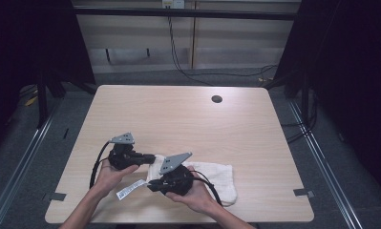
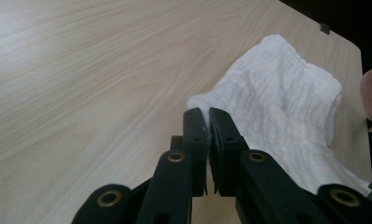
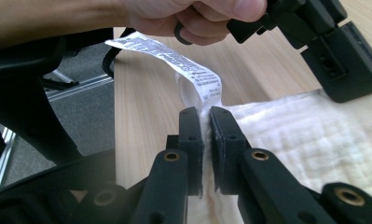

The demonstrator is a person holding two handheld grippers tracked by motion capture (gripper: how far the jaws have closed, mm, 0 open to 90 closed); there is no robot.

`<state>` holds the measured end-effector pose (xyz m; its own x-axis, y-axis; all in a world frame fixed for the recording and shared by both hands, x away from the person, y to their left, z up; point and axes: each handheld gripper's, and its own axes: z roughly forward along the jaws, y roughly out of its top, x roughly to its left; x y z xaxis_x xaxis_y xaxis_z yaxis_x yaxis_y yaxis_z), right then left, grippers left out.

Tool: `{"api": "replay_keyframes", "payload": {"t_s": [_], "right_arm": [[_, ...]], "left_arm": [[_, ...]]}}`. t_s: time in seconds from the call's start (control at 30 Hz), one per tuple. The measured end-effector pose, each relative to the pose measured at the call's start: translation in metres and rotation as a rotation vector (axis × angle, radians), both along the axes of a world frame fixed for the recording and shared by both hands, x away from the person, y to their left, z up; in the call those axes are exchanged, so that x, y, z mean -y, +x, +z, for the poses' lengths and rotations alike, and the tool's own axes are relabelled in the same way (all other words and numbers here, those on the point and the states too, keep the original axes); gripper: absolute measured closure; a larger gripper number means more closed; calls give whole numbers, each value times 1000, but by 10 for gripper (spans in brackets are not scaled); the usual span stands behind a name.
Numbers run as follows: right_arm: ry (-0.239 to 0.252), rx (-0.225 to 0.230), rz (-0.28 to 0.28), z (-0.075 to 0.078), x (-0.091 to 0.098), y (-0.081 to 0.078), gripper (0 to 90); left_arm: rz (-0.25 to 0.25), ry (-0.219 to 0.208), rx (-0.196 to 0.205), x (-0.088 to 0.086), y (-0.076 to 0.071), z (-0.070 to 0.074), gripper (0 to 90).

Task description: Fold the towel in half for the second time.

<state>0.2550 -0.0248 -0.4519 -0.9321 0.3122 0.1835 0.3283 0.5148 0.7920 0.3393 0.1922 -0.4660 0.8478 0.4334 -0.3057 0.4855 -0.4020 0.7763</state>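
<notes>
A white cloth (image 1: pixel 216 179) lies near the table's (image 1: pixel 178 119) front edge, toward its right corner. In the high view both grippers meet at its left end. The left gripper (image 2: pixel 208 122) is clamped on a corner of the cloth. The right gripper (image 3: pixel 206 122) pinches the edge beside a printed label (image 3: pixel 174 60).

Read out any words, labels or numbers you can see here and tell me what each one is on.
Care label sewn to the white cloth: several lines of small dark print, too blurred to read.
The same label in the high view: dark print marks, too small to read.
Wooden table: no text.
Left hand-held gripper and right hand-held gripper: no legible brand or number.
</notes>
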Motion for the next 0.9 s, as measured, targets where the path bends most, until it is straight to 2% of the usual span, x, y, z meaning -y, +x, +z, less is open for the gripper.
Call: {"api": "replay_keyframes", "payload": {"t_s": [0.3,0.43,0.6,0.7,0.9], "right_arm": [[32,4,4,4,-10,6,837],[62,-1,0,6,-13,10,838],[81,6,8,13,-20,15,838],[79,5,9,15,-25,18,838],[86,-19,9,16,-34,25,838]], "left_arm": [[47,-29,3,-13,3,8,862],[60,-38,12,-18,5,16,862],[81,-48,22,-27,7,21,862],[97,-41,21,-33,8,22,862],[124,17,33,-39,8,23,862]]}}
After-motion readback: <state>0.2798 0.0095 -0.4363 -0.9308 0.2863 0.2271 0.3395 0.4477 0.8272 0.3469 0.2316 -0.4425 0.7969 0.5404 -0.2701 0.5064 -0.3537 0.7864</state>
